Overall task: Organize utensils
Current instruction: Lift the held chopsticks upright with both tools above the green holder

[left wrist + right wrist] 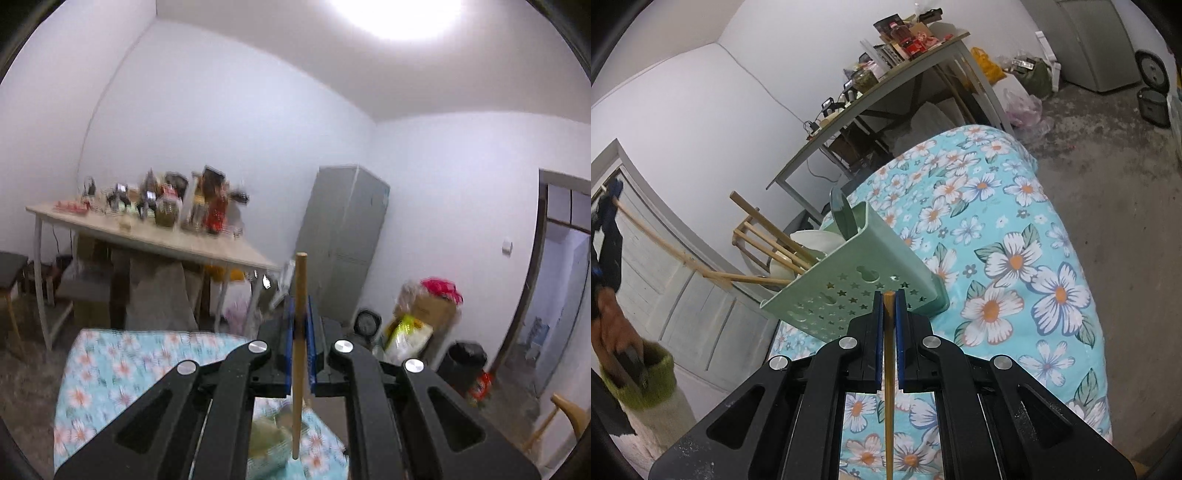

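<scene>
my left tongs [300, 325] are clamped on a wooden chopstick [300, 295], its long axis running straight along the fingers, one end poking out past the blue pads [312, 332] and the other trailing back toward the camera. that view is blurred and aimed out across the room, with only a corner of the flowered table [110, 369] below, so i cannot place the holder from there. my right tongs [889, 314] are likewise closed on a second chopstick [888, 369], lined up the same way, with its front end barely clear of the pads [899, 332]. the green utensil holder [857, 288] sits just ahead of the right tongs on the flowered cloth, tipped over toward them so its star-punched wall faces the camera; its open mouth points away and to the left, where several chopsticks [764, 240], a green spoon [844, 214] and something white already stick out. so the right hand is the nearer one, but the stick points at the perforated wall, not at the opening. i judge that the coming move turns on this: the stick must be carried up and round to the far left side and turned so its length matches the axis of the holder before it can slide in. in the right view the left tongs [607, 236] hang well off to the left, higher up.
</scene>
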Available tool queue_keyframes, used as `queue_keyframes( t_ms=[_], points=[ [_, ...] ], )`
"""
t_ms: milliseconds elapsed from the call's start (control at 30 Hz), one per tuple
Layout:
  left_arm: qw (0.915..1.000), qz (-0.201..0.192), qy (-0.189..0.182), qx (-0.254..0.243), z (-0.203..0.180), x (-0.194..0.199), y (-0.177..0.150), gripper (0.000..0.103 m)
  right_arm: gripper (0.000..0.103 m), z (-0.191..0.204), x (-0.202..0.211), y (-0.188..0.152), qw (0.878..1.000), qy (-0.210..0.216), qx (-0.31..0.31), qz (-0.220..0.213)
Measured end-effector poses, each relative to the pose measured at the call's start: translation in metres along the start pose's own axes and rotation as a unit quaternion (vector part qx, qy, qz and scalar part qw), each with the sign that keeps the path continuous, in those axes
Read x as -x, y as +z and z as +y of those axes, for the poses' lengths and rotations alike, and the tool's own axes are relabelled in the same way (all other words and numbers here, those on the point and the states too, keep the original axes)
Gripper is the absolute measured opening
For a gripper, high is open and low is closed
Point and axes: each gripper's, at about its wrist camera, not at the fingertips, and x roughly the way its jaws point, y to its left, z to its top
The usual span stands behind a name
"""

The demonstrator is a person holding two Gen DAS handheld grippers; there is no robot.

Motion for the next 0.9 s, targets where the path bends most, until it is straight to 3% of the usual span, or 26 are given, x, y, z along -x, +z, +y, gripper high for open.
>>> queue_keyframes(
  t_ms=[200,533,900],
  points=[
    [0.9992,-0.011,0.037,0.012,0.026,-0.031,0.005,0.005,0.004,-0.001,0.001,0.001,1.0,-0.003,0.0,0.0],
    [0.9959,0.021,0.086,0.017,0.051,-0.089,-0.047,0.005,0.004,-0.006,-0.001,0.002,1.0,-0.009,-0.004,0.004],
    [0.9939,0.043,0.098,0.025,0.06,-0.108,-0.09,0.006,0.004,-0.009,-0.004,0.002,1.0,-0.011,-0.006,0.005]
  ],
)
